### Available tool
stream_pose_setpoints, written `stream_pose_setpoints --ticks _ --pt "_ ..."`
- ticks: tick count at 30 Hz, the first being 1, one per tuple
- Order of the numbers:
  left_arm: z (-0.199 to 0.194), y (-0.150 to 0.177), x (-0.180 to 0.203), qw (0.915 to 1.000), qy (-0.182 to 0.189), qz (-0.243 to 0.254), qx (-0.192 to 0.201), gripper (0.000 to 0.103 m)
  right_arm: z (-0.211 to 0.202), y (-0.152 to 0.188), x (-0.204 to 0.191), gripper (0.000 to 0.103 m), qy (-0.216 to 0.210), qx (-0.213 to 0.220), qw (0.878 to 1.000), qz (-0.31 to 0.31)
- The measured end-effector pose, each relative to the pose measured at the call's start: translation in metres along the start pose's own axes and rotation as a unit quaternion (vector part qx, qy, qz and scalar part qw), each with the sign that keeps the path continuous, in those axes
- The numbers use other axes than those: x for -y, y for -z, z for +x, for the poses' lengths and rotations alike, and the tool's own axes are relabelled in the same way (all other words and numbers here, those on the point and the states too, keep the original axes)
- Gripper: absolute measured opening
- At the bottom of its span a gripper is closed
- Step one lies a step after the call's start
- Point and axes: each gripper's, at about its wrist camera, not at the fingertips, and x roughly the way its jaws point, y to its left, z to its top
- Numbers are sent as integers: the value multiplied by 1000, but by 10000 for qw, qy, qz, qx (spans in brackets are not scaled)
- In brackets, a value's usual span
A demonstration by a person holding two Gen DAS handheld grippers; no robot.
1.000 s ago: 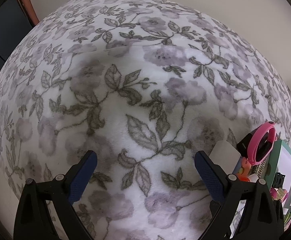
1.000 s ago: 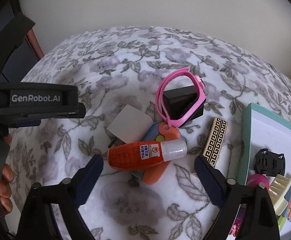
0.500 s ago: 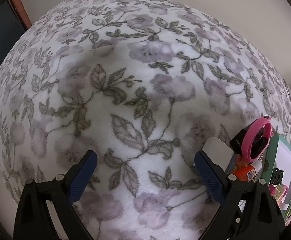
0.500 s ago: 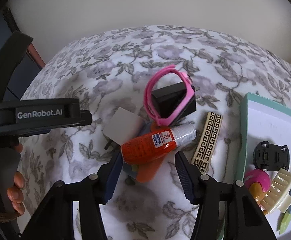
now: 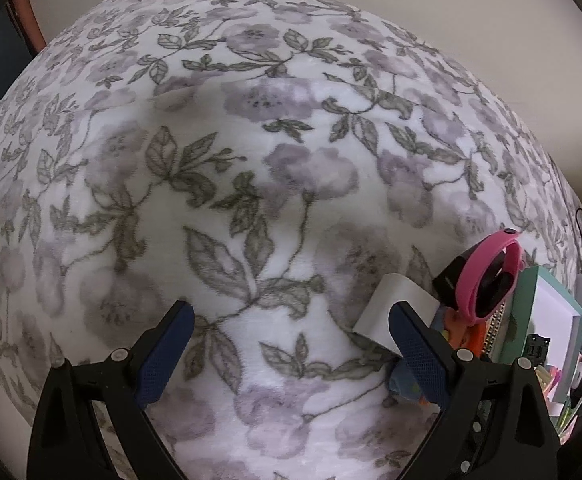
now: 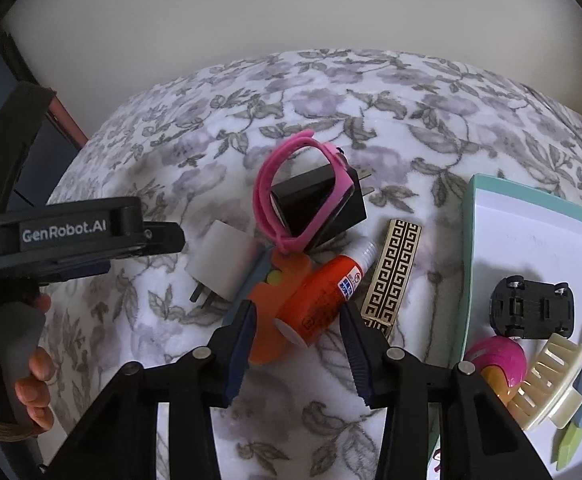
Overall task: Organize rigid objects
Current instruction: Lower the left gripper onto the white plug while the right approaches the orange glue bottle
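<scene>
In the right wrist view my right gripper (image 6: 296,324) has its jaws closed around the base of an orange glue bottle (image 6: 323,294), which tilts up off the pile. Beneath it lies an orange and blue flat toy (image 6: 269,280). Beside it are a white plug adapter (image 6: 223,260), a black charger (image 6: 319,208) ringed by a pink watch band (image 6: 265,188), and a black-and-gold patterned bar (image 6: 393,276). My left gripper (image 5: 289,354) is open and empty over the floral blanket (image 5: 251,160). The white adapter (image 5: 387,312) sits by its right finger.
A teal-rimmed white tray (image 6: 469,240) on the right holds a black toy car (image 6: 531,306), a pink ball (image 6: 497,360), a cream hair claw (image 6: 551,380) and other small pieces. The tray also shows in the left wrist view (image 5: 527,312). The left gripper's body (image 6: 63,232) sits at the left.
My right gripper moved in and closed from wide open onto the glue bottle, which has tilted up. My left gripper drifted slightly, still open.
</scene>
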Motion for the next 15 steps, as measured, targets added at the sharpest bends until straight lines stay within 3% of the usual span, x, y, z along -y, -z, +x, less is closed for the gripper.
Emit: stream_pose_setpoints --ticks 7,15 --pt "4 1 21 9992 257 319 6 98 -10 -3 9 47 72 115 9999 -29" --pt "20 10 45 9973 306 662 -107 96 -11 -3 14 47 76 98 9999 22"
